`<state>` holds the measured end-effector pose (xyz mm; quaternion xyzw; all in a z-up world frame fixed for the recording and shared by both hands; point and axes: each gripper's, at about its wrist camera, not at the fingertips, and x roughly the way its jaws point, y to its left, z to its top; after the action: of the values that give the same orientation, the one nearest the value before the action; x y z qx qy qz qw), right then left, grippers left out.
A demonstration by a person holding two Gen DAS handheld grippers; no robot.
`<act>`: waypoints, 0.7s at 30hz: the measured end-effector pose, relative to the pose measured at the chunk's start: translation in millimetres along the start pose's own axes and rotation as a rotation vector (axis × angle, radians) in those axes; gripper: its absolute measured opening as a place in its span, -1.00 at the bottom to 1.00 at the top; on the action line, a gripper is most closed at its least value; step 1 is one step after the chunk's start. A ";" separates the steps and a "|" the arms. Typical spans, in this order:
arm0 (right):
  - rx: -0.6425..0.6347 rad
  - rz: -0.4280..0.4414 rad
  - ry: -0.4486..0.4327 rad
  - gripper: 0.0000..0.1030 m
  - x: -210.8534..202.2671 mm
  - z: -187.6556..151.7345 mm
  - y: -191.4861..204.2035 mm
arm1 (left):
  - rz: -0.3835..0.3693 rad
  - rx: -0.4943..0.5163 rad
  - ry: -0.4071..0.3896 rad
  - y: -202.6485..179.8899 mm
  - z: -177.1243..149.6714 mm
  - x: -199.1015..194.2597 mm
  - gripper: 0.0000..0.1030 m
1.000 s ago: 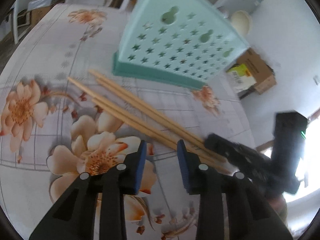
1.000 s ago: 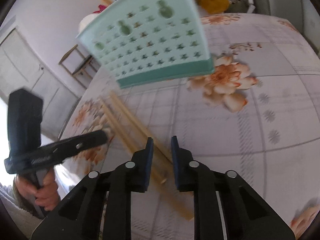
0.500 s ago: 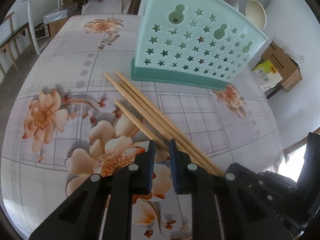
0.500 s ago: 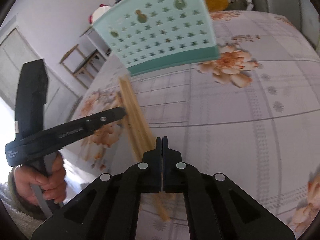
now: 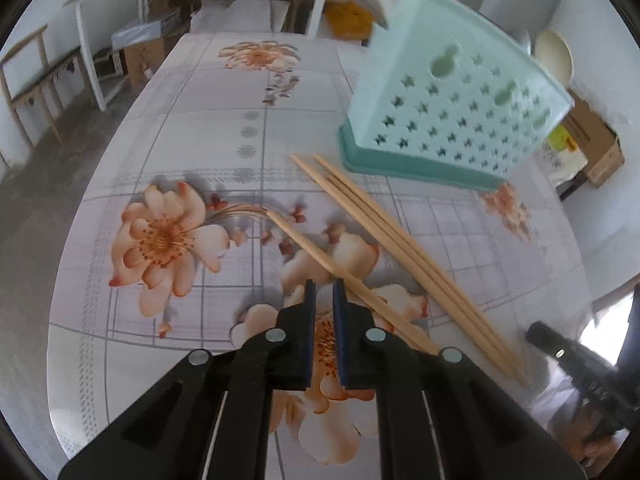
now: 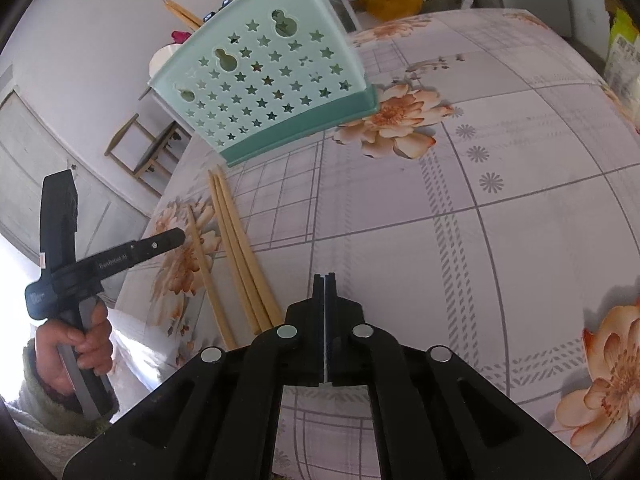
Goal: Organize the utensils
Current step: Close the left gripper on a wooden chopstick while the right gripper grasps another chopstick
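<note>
Your left gripper [image 5: 323,286] hovers slightly parted and empty over the floral table [image 5: 192,128]; your right gripper [image 6: 324,280] is clenched on nothing. Four chopsticks [image 5: 400,240] lie before the mint utensil holder [image 5: 452,112].

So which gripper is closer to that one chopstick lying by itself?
Left. The left gripper has its fingers right at the lone chopstick, which runs past their tips. The right gripper is shut and off to the side, beyond the three bunched chopsticks.

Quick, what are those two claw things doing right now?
Left gripper: slightly open, nothing between its fingers.
Right gripper: shut, apparently empty.
</note>
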<state>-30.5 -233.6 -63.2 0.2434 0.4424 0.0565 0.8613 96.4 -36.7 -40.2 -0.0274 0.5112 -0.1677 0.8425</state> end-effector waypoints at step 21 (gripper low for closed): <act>-0.347 0.045 0.081 -0.73 47.3 40.7 73.6 | 0.149 0.225 -0.086 -37.7 -14.6 8.9 -0.70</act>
<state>38.7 -169.5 -43.4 0.0986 0.4548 0.1609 0.8704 77.8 -73.1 -46.5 0.0979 0.4532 -0.1597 0.8715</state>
